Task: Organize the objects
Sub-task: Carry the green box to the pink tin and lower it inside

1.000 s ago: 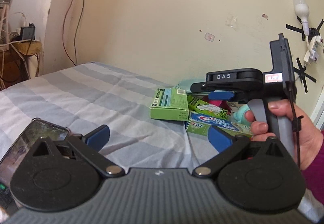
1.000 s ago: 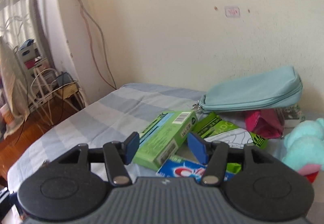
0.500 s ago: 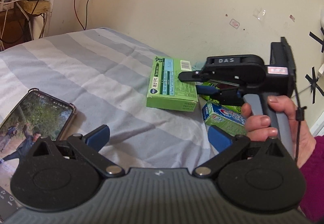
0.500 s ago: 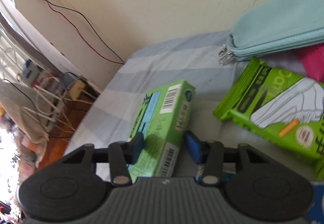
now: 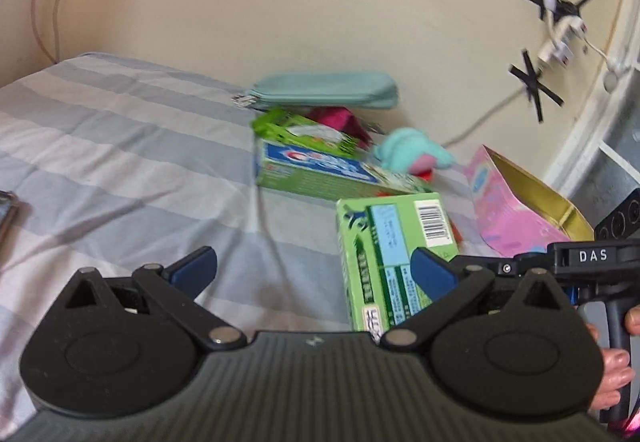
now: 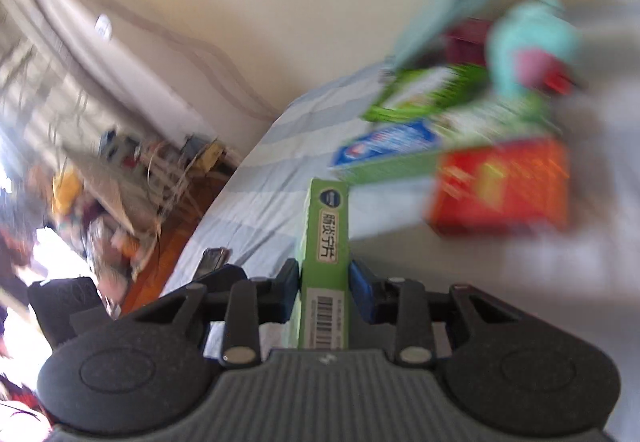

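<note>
You are working over a bed [image 5: 120, 146] with a grey and white striped cover, and the sorting has barely begun. Most things lie in a loose heap at the bed's far edge, against the wall: a teal pouch [image 5: 324, 90], a toothpaste box [image 5: 316, 170], a green packet [image 5: 304, 132] and a teal plush toy [image 5: 412, 152]. An open pink box [image 5: 516, 210] with a gold inside sits toward the far right corner.

One item is in hand. Your right claw [image 6: 324, 292] has closed on the narrow sides of the green carton [image 6: 326, 238] and holds it near the heap, above the cover. Your left claw [image 5: 312, 270] hangs wide open and empty over the near part of the bed.

The right wrist view is smeared by blur; a red box [image 6: 500, 186] shows there without detail. A phone [image 5: 6, 214] is cut off at the bed's left edge.
</note>
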### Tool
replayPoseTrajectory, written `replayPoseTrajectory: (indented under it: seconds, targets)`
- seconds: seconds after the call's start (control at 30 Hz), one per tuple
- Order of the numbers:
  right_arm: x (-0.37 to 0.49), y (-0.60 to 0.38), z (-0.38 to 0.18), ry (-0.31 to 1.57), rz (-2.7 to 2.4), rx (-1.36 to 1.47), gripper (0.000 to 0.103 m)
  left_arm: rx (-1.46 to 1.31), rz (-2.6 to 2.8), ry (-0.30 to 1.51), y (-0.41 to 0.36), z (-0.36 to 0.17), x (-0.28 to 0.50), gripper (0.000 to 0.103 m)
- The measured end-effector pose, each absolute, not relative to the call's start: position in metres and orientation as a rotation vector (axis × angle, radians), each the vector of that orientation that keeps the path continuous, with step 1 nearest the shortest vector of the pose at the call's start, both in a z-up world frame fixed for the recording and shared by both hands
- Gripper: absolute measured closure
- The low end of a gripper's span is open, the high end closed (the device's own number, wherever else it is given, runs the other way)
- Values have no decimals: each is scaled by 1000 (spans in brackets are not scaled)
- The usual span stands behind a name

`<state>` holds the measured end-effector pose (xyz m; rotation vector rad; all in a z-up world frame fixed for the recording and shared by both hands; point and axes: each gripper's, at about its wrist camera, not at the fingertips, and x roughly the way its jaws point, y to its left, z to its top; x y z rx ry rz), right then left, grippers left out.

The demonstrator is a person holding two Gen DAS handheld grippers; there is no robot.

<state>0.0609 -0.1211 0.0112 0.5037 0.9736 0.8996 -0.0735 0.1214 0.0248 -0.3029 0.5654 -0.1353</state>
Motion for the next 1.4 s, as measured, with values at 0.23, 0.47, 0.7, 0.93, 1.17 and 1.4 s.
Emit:
replayPoseTrajectory:
  seconds: [0.23, 0.47, 0.7, 0.93, 1.17, 1.4]
  targets:
    - [25, -209, -4, 874, 689, 581, 60, -232, -190, 634, 89, 25, -56, 0]
    - [28, -214, 15, 756, 693, 410, 50, -239, -206, 707, 79, 22, -69, 0]
    - [79, -173, 11, 768, 775, 329, 50, -323, -254, 774, 71, 17, -81, 1]
    - [85, -152, -10, 860, 855, 330, 67, -357, -303, 821, 58, 8, -61, 5]
    - [26, -179, -3, 857, 869, 317, 70, -330, -287, 805, 63, 11, -35, 5]
    - [-30, -198, 10, 744, 826, 223, 49, -337, -325, 735, 77, 31, -45, 4]
